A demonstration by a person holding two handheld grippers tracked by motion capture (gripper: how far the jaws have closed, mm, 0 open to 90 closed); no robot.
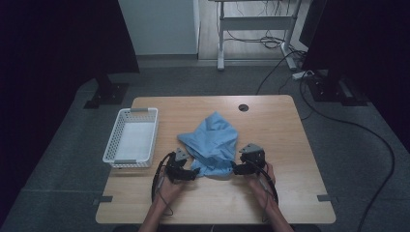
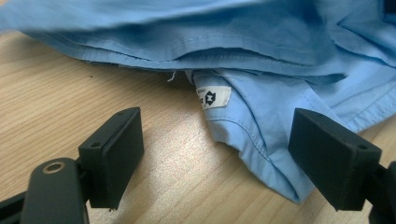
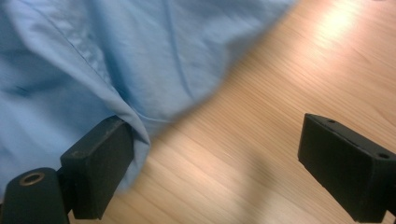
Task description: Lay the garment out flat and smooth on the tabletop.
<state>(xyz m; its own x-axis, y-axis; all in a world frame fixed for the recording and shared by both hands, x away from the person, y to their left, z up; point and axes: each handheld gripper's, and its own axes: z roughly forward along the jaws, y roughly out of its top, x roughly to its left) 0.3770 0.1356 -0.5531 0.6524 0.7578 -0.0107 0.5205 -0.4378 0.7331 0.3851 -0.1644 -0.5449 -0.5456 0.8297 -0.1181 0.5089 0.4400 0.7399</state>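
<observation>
Two wide-open grippers flank a crumpled blue shirt [image 1: 212, 145] mid-counter [image 1: 290, 145].
Left gripper [image 2: 215, 154] straddles the shirt's hem, right gripper [image 3: 215, 163] brushes its edge; either could pinch several layers, bunching it.

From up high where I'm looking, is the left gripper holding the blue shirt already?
Observer: No. In the left gripper view the jaws stand wide open, and a corner of the blue shirt lies between them, unpinched.
Operator: Is there anything on that corner?
Observer: Yes, a small white label sewn just under the hem.
Operator: And the other gripper?
Observer: The right gripper is open too. One pad sits at the shirt's edge, with cloth draped against it. The other is over bare table.
</observation>
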